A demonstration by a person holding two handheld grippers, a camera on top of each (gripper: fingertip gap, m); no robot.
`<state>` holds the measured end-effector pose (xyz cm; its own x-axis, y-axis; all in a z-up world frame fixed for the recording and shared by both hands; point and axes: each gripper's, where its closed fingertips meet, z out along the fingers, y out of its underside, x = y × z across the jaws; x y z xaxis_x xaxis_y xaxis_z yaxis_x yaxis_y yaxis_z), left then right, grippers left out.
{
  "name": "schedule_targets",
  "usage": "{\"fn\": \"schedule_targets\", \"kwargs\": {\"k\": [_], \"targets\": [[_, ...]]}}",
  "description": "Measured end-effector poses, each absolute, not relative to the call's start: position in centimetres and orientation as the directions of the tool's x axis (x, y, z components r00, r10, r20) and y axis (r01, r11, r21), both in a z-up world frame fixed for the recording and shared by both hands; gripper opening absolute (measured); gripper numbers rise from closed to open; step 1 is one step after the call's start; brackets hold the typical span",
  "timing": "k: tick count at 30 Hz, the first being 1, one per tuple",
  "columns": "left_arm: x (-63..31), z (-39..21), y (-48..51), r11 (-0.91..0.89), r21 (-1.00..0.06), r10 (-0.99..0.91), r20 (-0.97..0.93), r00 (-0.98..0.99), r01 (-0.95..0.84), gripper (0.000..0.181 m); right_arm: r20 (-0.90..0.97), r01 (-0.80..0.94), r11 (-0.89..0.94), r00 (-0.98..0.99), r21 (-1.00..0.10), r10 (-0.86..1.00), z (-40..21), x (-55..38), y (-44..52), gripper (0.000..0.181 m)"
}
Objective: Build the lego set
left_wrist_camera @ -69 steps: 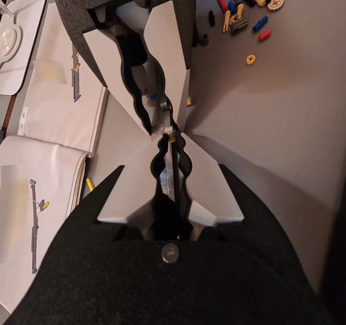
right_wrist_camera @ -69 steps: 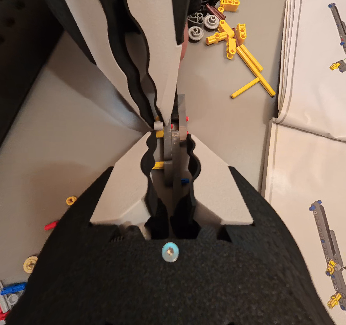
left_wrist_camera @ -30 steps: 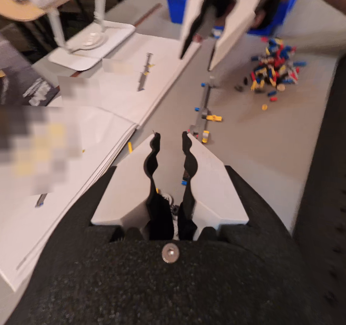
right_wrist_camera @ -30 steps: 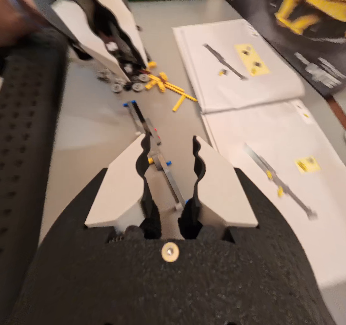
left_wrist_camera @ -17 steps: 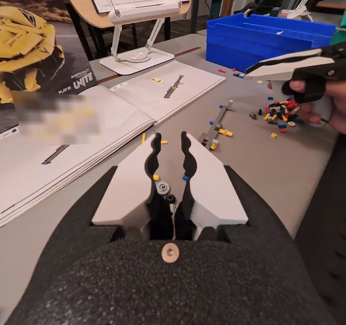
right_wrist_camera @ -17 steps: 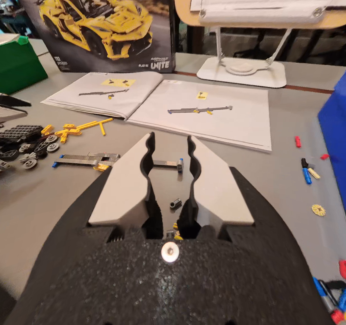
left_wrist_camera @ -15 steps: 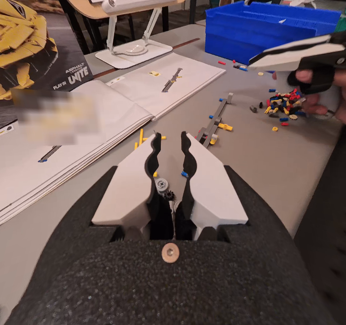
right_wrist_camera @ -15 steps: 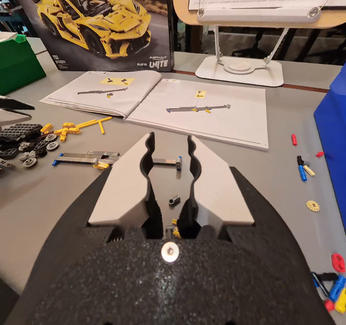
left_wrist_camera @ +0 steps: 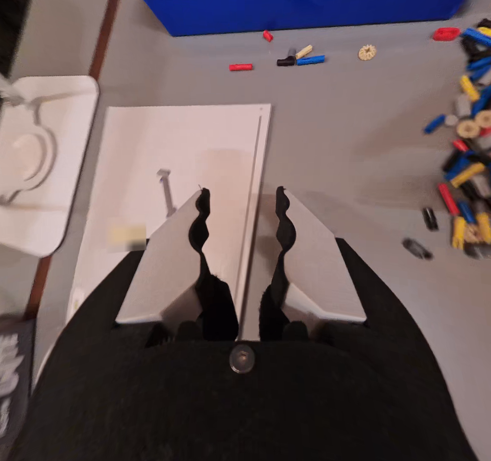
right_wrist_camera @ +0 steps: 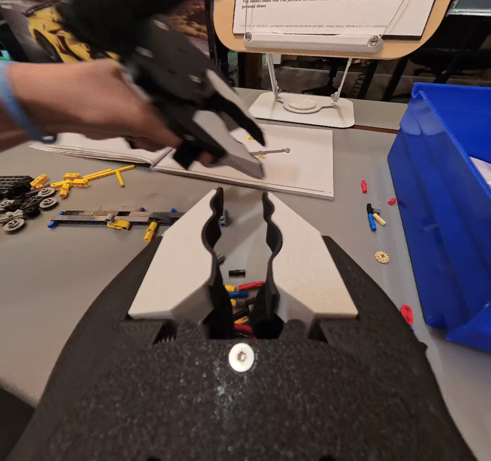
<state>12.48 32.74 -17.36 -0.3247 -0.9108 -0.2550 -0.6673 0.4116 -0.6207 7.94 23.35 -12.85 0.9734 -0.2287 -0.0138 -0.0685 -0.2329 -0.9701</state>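
Lego beam assembly point(right_wrist_camera: 117, 218) rests at 9 o'clock; left gripper point(left_wrist_camera: 242, 195) and right gripper point(right_wrist_camera: 241, 201) spread, empty. Instruction booklet point(left_wrist_camera: 225, 140) consultation judged current; next, turn page.

In the right wrist view, the booklet point(right_wrist_camera: 297, 166) is lying at twelve o'clock, the bin point(right_wrist_camera: 446, 209) at three, the beam assembly point(right_wrist_camera: 114, 217) at nine.

Printed lines on white sheet point(right_wrist_camera: 329, 1) clipped to wooden stand point(right_wrist_camera: 300, 47), white lettering on dark box point(left_wrist_camera: 10, 376) at left edge, blurred patch on instruction booklet point(left_wrist_camera: 180, 142)
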Motion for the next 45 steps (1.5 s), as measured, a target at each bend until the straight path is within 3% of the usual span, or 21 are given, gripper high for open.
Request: {"fn": "schedule_targets", "kwargs": {"k": [3,4,17,25,29,33,40,45], "targets": [[16.3,-20.4,32.6,0.438,-0.556,-0.898,-0.231,-0.375,-0.706,0.049,-0.040,-0.090,-0.239,0.978,-0.967,-0.206,-13.1,7.7,23.5,0.029],[17.1,-20.9,32.4,0.441,-0.554,-0.896,-0.224,-0.384,-0.706,0.042,-0.044,-0.093,-0.245,0.980,-0.965,-0.196,-13.3,7.6,23.6,0.029],[17.5,-21.2,30.7,0.394,-0.622,-0.909,-0.155,-0.387,-0.677,0.007,-0.100,-0.133,-0.262,0.986,-0.956,-0.136,-13.9,6.8,24.0,0.029],[17.8,-20.3,31.1,0.330,-0.670,-0.931,-0.115,-0.347,-0.665,0.002,-0.100,-0.136,-0.269,0.984,-0.954,-0.144,-14.1,6.9,24.0,0.028],[17.7,-19.0,31.6,0.302,-0.708,-0.939,-0.108,-0.325,-0.638,0.001,-0.134,-0.197,-0.270,0.962,-0.942,-0.237,-14.5,8.9,23.8,0.029],[17.5,-17.5,32.5,0.278,-0.752,-0.951,-0.130,-0.280,-0.597,0.001,-0.126,-0.257,-0.385,0.934,-0.886,-0.334,-16.0,12.6,25.0,0.054],[16.9,-16.6,33.5,0.169,-0.803,-0.971,-0.035,-0.237,-0.572,0.000,-0.098,-0.208,-0.566,0.971,-0.797,-0.219,-18.2,13.7,32.7,0.075],[16.9,-15.5,34.2,0.042,-0.836,-0.975,0.085,-0.205,-0.548,0.000,-0.069,-0.229,-0.595,0.958,-0.771,-0.278,-19.5,15.6,36.4,0.066]]}}
